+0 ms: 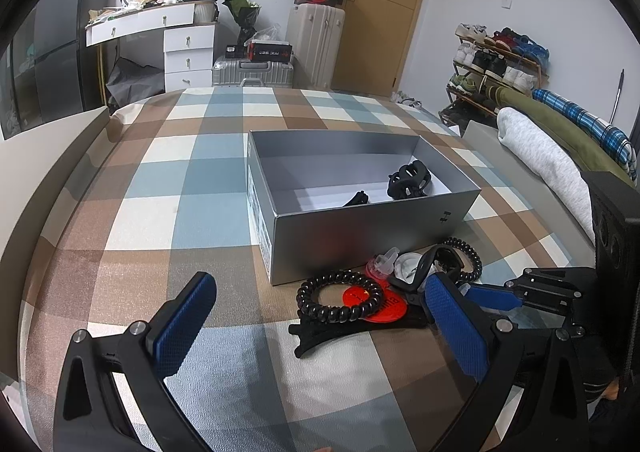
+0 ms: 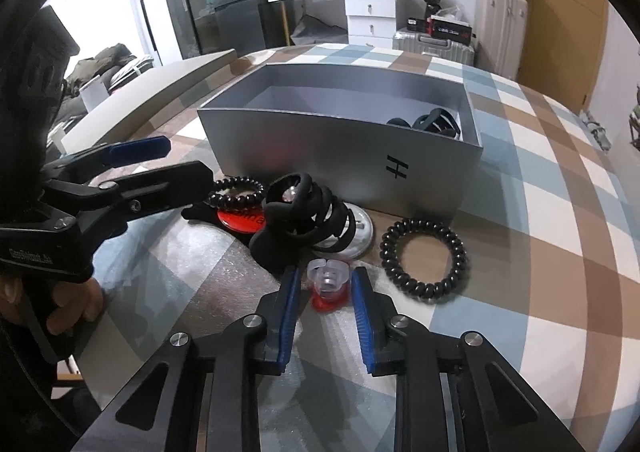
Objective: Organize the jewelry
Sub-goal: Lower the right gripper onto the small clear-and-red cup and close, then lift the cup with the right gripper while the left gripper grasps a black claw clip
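Clip (image 2: 329,284): small, clear plastic, red base, between fingers (image 2: 290,316).

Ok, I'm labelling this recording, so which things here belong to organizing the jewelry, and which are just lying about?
Job: grey box, clear-and-red clip, black claw clip, spiral hair tie, red badge.
Lying about: silver suitcase, shoe rack, white dresser, folded blankets.

Clear-and-red clip (image 2: 329,284) between fingers (image 2: 289,316), hair ties, open grey box (image 2: 340,159)
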Demonstrator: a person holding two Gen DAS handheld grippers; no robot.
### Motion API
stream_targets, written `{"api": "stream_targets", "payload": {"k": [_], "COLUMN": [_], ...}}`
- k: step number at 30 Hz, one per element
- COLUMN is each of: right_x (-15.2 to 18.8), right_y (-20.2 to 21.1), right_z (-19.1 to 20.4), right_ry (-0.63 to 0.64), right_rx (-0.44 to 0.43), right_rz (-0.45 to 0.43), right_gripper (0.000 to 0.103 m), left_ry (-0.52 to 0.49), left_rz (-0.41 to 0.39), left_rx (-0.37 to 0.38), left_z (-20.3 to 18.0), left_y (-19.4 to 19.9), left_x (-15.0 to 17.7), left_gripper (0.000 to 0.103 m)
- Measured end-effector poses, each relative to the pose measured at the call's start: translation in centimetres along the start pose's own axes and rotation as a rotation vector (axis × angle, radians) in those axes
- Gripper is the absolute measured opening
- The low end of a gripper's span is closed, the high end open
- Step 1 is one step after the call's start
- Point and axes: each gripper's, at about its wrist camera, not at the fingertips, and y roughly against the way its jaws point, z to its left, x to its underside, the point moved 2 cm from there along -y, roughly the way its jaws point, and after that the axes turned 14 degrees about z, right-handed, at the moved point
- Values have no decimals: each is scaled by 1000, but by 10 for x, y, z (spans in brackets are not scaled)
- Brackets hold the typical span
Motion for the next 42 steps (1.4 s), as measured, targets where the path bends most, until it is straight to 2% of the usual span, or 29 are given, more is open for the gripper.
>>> {"api": "stream_targets", "payload": {"k": [1, 8, 11, 13, 15, 22, 32, 36, 42], "right_x": [0, 4, 7, 10, 12, 14, 16, 17, 19], "right_y": [0, 14, 27, 35, 39, 40, 44, 48, 52], "right_z": [0, 2, -2, -6, -10, -19, -21, -25, -40], "right_ry": [-1, -6, -32, -54, -79, -114, -117, -138, -182], "right_rx": [6, -12, -35, -53, -69, -81, -82, -73, -100], "right_rz": [-5, -68, -120, -158, -181, -188, -203, -220, -222], "right_gripper": [18, 18, 18, 18, 18, 18, 18, 18, 18], "left_ry": [0, 1, -25, -55, -85, -129, -46, -93, -174], "left_rz": [0, 7, 32, 50, 64, 167, 123, 55, 101], "left_rx": [0, 3, 10, -20, -19, -5, 85, 110, 84], "left_z": [0, 0, -6, -12, -18, -26, -13, -27, -49], "left_y": [0, -2, -2, -2, -1, -11, -3, 10, -4], "left_x": [0, 1, 6, 11, 14, 16, 10, 8, 8], "left_gripper": [102, 102, 102, 102, 102, 102, 101, 101, 101]}}
